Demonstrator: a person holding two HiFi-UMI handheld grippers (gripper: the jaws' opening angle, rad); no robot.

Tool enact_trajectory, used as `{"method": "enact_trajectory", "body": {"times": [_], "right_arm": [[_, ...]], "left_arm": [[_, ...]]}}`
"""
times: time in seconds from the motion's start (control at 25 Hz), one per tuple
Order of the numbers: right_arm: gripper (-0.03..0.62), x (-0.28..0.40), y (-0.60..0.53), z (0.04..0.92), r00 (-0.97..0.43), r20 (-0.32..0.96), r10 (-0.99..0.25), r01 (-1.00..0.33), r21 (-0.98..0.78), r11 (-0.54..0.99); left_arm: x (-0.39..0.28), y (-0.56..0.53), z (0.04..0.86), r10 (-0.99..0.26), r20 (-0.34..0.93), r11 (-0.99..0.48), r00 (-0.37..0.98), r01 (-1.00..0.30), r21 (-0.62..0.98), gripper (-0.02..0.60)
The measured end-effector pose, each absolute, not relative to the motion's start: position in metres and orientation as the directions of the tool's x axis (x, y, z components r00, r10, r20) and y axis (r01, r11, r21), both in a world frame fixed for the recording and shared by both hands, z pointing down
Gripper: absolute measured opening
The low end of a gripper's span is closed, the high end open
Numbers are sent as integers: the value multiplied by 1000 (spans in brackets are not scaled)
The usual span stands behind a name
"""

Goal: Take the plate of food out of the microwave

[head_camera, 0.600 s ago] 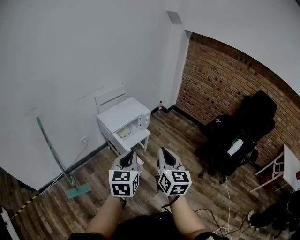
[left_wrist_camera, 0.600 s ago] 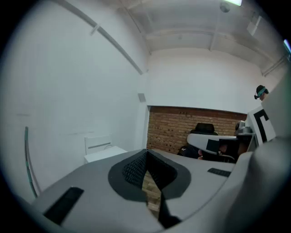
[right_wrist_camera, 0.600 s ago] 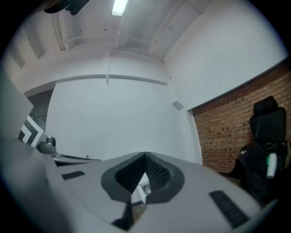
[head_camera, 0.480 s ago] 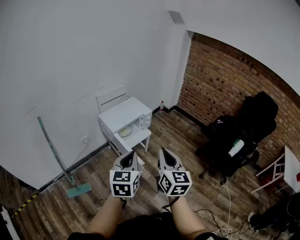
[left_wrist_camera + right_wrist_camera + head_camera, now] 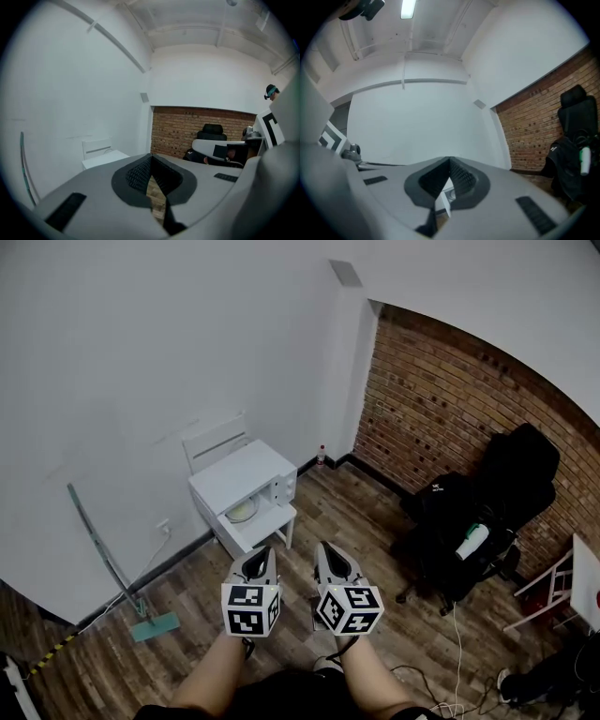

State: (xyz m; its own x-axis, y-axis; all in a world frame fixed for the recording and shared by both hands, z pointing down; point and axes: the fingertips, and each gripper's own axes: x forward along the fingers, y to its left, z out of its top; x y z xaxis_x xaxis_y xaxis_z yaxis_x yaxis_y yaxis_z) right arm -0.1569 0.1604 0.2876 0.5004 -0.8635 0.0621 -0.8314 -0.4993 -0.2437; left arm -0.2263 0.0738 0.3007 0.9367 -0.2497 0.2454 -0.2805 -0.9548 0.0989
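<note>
- Plate of food (image 5: pixel 242 511): it sits inside the microwave (image 5: pixel 239 474) and shows as a pale disc in the open cavity. What is on it is too small to identify.
- Microwave: a white unit set low against the white wall, at about 11 o'clock from the claws and well apart from them. Its door (image 5: pixel 269 523) is folded down and open toward the person.
- Left claw (image 5: pixel 257 557): the jaws are pressed together with nothing between them.
- Right claw (image 5: pixel 328 552): the jaws are likewise pressed together and empty.
- Stage, as judged: this is the approach only. The plate is untouched, and both claws must spread before any grip is possible.
- Risk 1: a claw arriving closed would push the plate deeper into the cavity instead of taking its rim.
- Risk 2: a pinch on one thin edge could let the plate tilt as it clears the cavity, so food slides off. Support from the second claw at the opposite rim would reduce this.
- Risk 3: the lowered door lies across the way in, and a claw or the plate's underside could catch on it.
- Risk 4: the mop (image 5: pixel 103 554) at 9 o'clock and the cable (image 5: pixel 455 634) on the wooden floor at 4 o'clock are trip hazards if the person strays from a straight path.
</note>
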Motion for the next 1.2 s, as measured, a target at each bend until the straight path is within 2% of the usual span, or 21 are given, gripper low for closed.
{"method": "enact_trajectory", "body": {"times": [0.44, 1.2], "right_arm": [[14, -61, 187, 268, 437, 24, -899, -867, -255, -428], [13, 49, 234, 325, 417, 142, -898, -848, -294, -441]], "left_arm": [[-120, 111, 280, -273, 228, -955, 935, -292, 52, -9], [18, 166, 318, -207, 310, -970, 928, -235, 56, -9]]}}
